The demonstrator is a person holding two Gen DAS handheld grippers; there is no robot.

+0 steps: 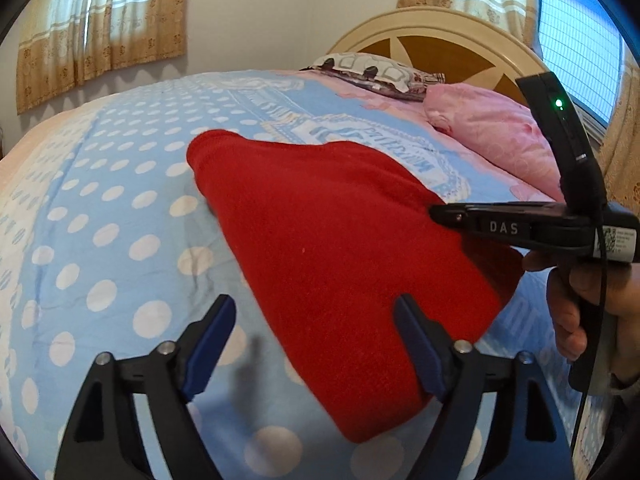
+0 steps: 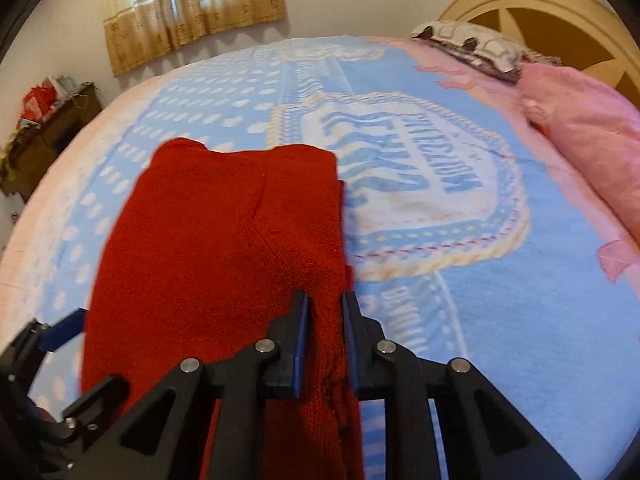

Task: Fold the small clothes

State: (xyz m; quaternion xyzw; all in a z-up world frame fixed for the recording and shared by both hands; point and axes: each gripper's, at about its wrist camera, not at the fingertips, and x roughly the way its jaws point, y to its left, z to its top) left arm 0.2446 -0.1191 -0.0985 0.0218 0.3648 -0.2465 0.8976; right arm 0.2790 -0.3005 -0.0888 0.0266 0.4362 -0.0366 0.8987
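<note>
A red knit garment (image 1: 340,240) lies folded on the blue dotted blanket (image 1: 120,200) of a bed. My left gripper (image 1: 316,308) hovers open and wide over its near left edge: one finger stands over the blanket, the other over the red cloth, and nothing is pinched. My right gripper (image 2: 326,320) has its jaws close together on the garment (image 2: 224,240) at its near right edge, with a fold of red knit filling the gap between the pads. Seen from the left wrist, the right gripper (image 1: 436,214) reaches in from the right, held by a hand (image 1: 568,300).
A pink pillow (image 1: 492,132) and a patterned pillow (image 1: 372,70) lie by the headboard (image 1: 440,40) at the far right. A wooden cabinet (image 2: 48,120) with clutter on top stands left of the bed. Curtains hang on the far wall.
</note>
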